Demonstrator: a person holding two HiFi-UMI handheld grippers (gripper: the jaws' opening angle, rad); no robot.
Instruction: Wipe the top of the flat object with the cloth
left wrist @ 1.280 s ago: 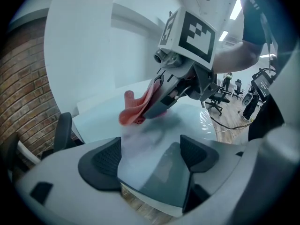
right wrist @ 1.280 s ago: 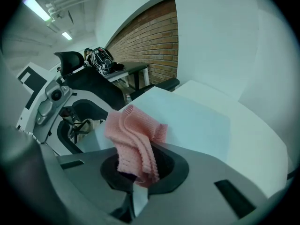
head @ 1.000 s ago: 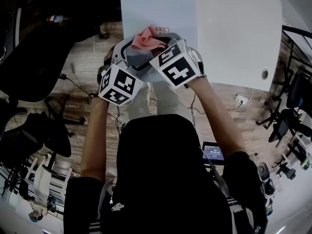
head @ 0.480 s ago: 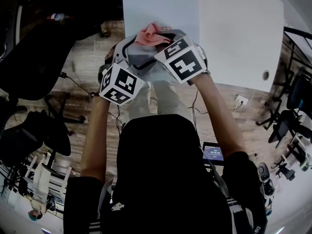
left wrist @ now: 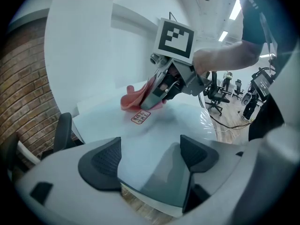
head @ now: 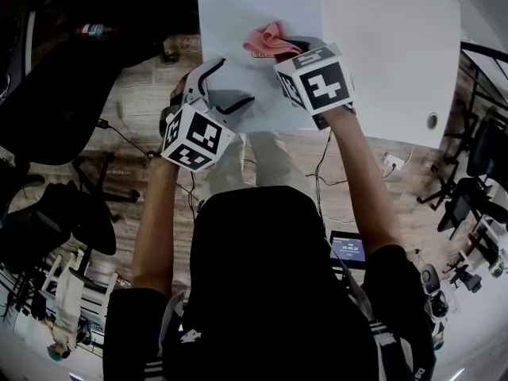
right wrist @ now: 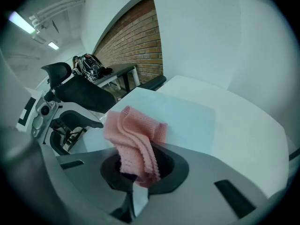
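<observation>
On the far part of the white sheet [head: 238, 14], right gripper [head: 290, 46] is pinching the pink cloth [head: 270, 40] down onto it. Left gripper [head: 230, 82] is sitting at the sheet's near edge, jaws spread.

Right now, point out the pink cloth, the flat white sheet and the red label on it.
pink cloth [head: 268, 40]: head view, middle of its bunched folds.
flat white sheet [head: 238, 14]: head view, bare part near its far-left corner.
red label [left wrist: 140, 117]: left gripper view, label's centre.
</observation>
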